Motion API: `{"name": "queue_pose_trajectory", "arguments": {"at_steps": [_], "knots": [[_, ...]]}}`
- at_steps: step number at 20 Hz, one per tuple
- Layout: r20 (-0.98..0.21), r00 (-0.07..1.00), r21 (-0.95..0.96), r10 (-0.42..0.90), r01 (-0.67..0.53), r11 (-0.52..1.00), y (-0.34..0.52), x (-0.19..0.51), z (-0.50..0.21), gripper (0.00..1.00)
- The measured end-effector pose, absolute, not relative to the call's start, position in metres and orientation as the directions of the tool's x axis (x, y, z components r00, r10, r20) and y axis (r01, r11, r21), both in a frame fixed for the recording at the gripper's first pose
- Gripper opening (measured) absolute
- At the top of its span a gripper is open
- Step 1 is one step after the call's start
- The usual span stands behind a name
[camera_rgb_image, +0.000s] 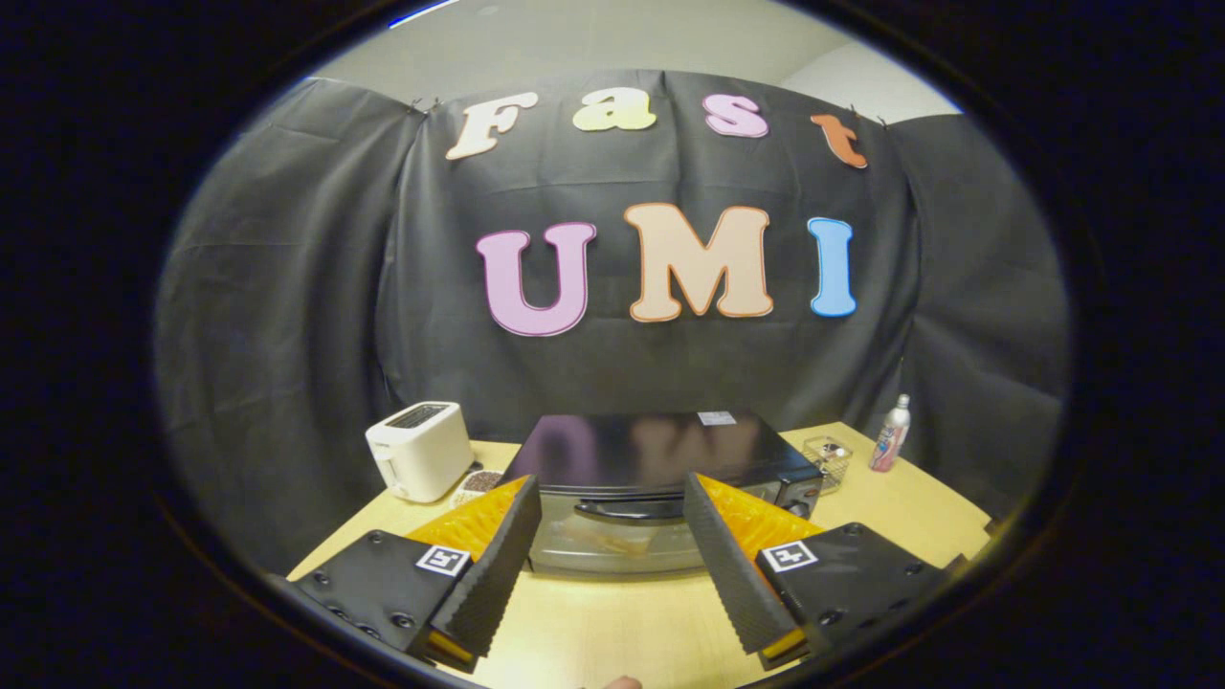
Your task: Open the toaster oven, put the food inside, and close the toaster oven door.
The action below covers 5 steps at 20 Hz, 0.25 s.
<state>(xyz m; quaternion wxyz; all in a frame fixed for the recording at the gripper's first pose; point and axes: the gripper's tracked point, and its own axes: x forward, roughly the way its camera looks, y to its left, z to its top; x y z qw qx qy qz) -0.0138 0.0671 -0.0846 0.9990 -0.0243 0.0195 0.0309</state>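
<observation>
The gripper view looked down a pale wooden worktop (612, 622) toward a black cloth wall hung in folds, with a strip of light-coloured ceiling above it. The gripper (612, 493) hovered above the near part of the worktop with its fingers (498, 565) spread wide apart and nothing between them. Just beyond the fingertips stood the toaster oven (660, 469), black on top, its glass door closed and its dark handle running across the upper edge of the door. Something pale showed dimly through the glass, too blurred to tell what it was. To the left of the oven stood a white toaster (419, 450), and a small dish of dark bits (478, 481) lay between the two. To the right of the oven sat a small clear container (829, 459), and further right an upright slim bottle (890, 435) stood near the cloth.
</observation>
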Motion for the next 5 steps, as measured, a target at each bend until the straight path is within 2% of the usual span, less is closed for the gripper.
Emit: {"name": "queue_pose_trajectory", "arguments": {"at_steps": [5], "knots": [[-0.055, 0.995, -0.052, 0.088, -0.091, 0.994, 0.068, -0.042, -0.088, 0.95]]}}
